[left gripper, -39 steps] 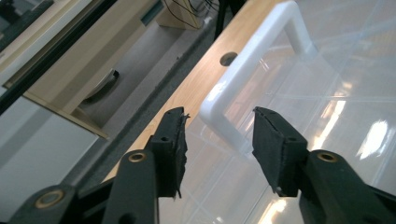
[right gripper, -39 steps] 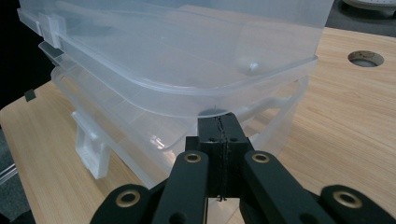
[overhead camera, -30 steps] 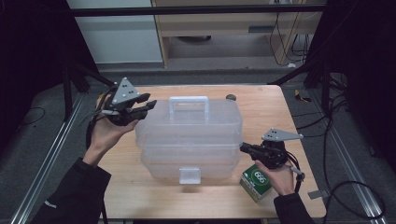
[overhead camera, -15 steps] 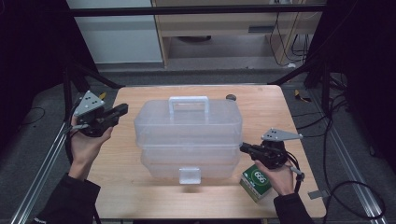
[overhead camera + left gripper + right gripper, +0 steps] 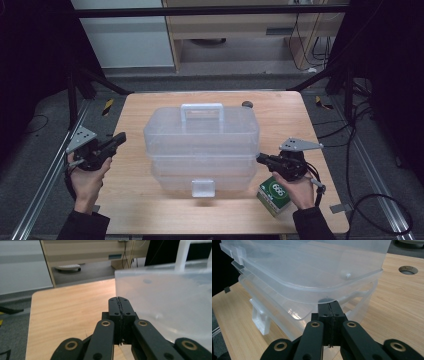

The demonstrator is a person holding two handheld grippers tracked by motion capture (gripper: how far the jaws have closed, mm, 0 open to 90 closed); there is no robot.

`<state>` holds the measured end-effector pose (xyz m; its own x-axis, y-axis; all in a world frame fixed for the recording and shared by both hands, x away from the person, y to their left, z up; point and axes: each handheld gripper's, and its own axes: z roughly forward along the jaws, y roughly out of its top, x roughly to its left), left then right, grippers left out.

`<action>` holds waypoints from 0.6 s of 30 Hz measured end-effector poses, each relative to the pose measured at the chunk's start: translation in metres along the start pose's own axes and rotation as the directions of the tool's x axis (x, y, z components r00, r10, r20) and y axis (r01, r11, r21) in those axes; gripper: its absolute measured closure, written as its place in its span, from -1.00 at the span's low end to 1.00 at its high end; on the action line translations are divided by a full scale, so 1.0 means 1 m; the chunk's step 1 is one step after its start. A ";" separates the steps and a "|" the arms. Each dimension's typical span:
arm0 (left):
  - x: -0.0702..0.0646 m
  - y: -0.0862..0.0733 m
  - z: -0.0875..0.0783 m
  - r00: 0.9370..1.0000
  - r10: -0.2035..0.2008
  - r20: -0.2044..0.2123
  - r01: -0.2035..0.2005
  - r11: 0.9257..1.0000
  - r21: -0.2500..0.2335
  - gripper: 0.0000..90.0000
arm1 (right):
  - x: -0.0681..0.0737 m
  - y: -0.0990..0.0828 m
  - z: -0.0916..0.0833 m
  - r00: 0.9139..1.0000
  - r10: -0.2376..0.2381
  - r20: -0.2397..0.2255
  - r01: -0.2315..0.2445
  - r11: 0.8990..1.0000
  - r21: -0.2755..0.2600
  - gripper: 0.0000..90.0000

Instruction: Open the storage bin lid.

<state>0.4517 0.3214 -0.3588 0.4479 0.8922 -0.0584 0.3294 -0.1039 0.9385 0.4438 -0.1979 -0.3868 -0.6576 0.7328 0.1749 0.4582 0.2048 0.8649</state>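
beside box (image 5: 202,145), both grippers clear

Dim, dark-edged high view; brighter gripper views, soft blur, faint overhead glare.

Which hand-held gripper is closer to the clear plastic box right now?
Right. The right hand-held gripper is at the clear plastic box's right side; the left hand-held gripper sits apart, off its left.

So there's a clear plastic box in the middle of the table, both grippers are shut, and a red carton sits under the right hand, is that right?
Not quite: the carton under the right hand is green and white, not red, as the high view shows. The clear plastic box sits mid-table, and the left gripper and right gripper are both shut.
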 end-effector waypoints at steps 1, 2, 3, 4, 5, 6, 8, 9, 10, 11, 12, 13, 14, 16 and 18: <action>0.000 -0.003 0.000 1.000 -0.006 -0.003 0.006 1.000 0.000 0.99 | 0.000 0.000 0.000 1.000 -0.001 -0.001 0.001 1.000 -0.001 1.00; 0.000 -0.007 0.000 1.000 -0.004 -0.006 0.004 1.000 0.003 0.99 | 0.000 0.000 0.000 1.000 -0.001 0.000 0.001 1.000 -0.001 1.00; -0.001 -0.009 0.001 1.000 -0.003 -0.006 0.003 1.000 0.009 0.99 | 0.000 0.000 0.000 1.000 0.001 -0.002 -0.001 1.000 0.000 1.00; -0.002 -0.010 0.001 1.000 0.006 -0.003 -0.006 1.000 0.022 0.99 | 0.000 0.000 0.000 1.000 0.000 -0.002 0.000 1.000 -0.001 1.00; -0.003 -0.012 0.001 1.000 0.004 -0.007 -0.004 1.000 0.017 0.99 | 0.000 0.000 0.000 1.000 0.004 -0.004 -0.004 1.000 0.001 1.00; -0.004 -0.013 0.001 1.000 0.001 0.001 -0.001 1.000 0.020 0.99 | 0.000 0.000 0.000 1.000 0.004 -0.003 -0.004 1.000 0.000 1.00; -0.007 -0.018 0.002 1.000 0.009 0.014 -0.009 1.000 0.030 0.98 | 0.000 -0.001 0.000 1.000 0.002 -0.002 -0.002 1.000 0.002 1.00; -0.008 -0.022 0.003 0.999 0.005 0.033 -0.006 0.999 0.041 0.99 | 0.000 -0.001 0.000 1.000 0.002 -0.002 -0.002 1.000 0.002 1.00; -0.009 -0.024 0.004 0.999 0.004 0.039 -0.006 0.999 0.046 0.99 | 0.000 -0.001 0.000 1.000 0.004 -0.004 -0.004 1.000 0.003 1.00; -0.011 -0.026 0.005 0.999 0.012 0.039 -0.014 0.998 0.055 0.99 | 0.000 -0.001 0.000 1.000 0.004 -0.004 -0.004 1.000 0.002 1.00; -0.012 -0.027 0.005 0.999 0.013 0.047 -0.016 0.998 0.061 0.98 | -0.001 -0.001 0.000 1.000 0.006 -0.007 -0.006 1.000 0.002 1.00; -0.014 -0.029 0.006 0.998 0.015 0.057 -0.018 0.998 0.063 0.99 | -0.001 -0.001 0.000 1.000 0.004 -0.006 -0.004 1.000 0.001 1.00; -0.016 -0.030 0.006 0.998 0.024 0.060 -0.028 0.997 0.067 0.99 | -0.001 -0.001 0.000 1.000 0.003 -0.006 -0.003 1.000 0.002 1.00; -0.019 -0.033 0.009 0.996 0.043 0.076 -0.049 0.996 0.079 0.99 | -0.001 -0.001 0.000 1.000 0.003 -0.006 -0.003 1.000 0.003 1.00; -0.022 -0.036 0.012 0.995 0.056 0.087 -0.064 0.993 0.097 0.99 | -0.001 -0.001 0.000 1.000 0.004 -0.005 -0.004 1.000 0.002 1.00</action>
<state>0.4394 0.3000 -0.3954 0.5360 0.8435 -0.0352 0.3786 -0.2029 0.9030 0.4437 -0.1985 -0.3880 -0.6591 0.7300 0.1807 0.4621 0.2035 0.8632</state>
